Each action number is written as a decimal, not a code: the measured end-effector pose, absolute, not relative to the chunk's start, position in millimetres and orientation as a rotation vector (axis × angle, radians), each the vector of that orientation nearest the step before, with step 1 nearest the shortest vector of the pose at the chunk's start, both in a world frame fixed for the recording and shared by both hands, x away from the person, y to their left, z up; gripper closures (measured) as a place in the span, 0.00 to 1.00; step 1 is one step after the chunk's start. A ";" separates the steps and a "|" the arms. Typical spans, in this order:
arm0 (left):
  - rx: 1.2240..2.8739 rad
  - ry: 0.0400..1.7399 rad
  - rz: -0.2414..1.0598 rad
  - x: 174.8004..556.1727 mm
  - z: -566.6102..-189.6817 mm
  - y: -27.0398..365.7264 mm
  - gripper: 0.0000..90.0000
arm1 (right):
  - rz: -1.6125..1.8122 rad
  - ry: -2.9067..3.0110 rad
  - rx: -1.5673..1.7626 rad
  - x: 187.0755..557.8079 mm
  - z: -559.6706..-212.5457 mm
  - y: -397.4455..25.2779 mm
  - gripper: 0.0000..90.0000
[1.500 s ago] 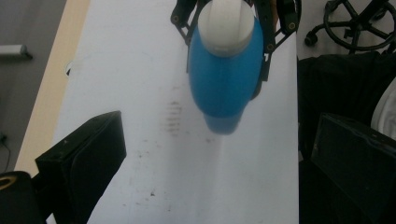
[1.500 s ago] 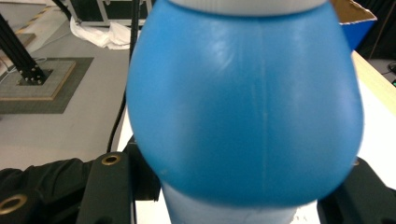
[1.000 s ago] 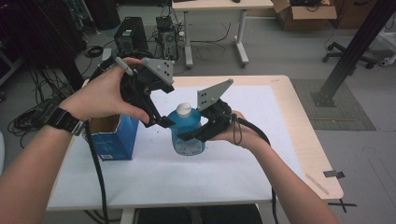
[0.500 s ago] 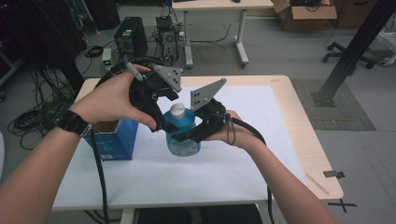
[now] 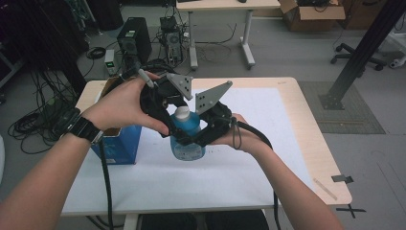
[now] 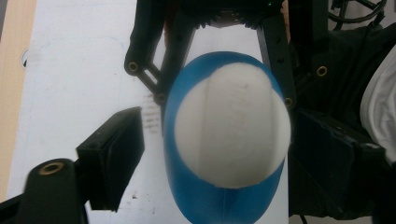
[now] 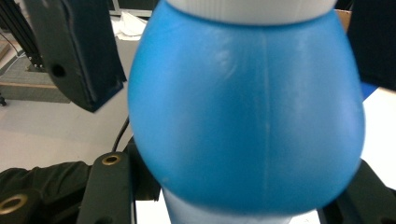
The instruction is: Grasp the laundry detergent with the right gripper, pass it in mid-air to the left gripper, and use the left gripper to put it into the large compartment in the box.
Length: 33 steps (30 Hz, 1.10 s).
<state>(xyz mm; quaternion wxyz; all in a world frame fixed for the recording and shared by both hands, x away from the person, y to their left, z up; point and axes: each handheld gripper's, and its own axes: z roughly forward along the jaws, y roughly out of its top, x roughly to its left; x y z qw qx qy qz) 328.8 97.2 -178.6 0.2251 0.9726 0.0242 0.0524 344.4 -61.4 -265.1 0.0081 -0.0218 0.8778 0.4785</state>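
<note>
At the centre of the high view a blue bottle (image 5: 187,139) with a white cap (image 5: 182,113) is held above the bench (image 5: 287,143), clamped low on its body by the right tool (image 5: 194,140). The left tool (image 6: 205,154) stands with its jaws apart on either side of the cap. The step in hand appears to be gripping the cap; next, the left jaws would need closing squarely on it, probably for unscrewing.

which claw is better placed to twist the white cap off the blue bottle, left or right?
Left, probably. The left claw sits above the blue plastic bottle, its jaws standing open on either side of the round white cap. The right claw is lower, its jaws on either side of the bottle's body, better suited to steadying it.
</note>
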 end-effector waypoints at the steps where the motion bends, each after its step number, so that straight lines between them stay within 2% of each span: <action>1: 2.686 0.063 0.144 328.7 -178.9 97.0 0.21 | 1.496 2.743 -0.069 344.4 -265.1 -61.4 0.48; 21: 2.714 0.044 0.140 328.6 -182.7 93.2 0.37 | 1.485 2.740 -0.074 343.9 -266.5 -62.9 0.48; 33: 2.730 0.046 0.127 330.1 -184.0 92.4 0.41 | 1.483 2.738 -0.077 344.1 -266.4 -62.2 0.48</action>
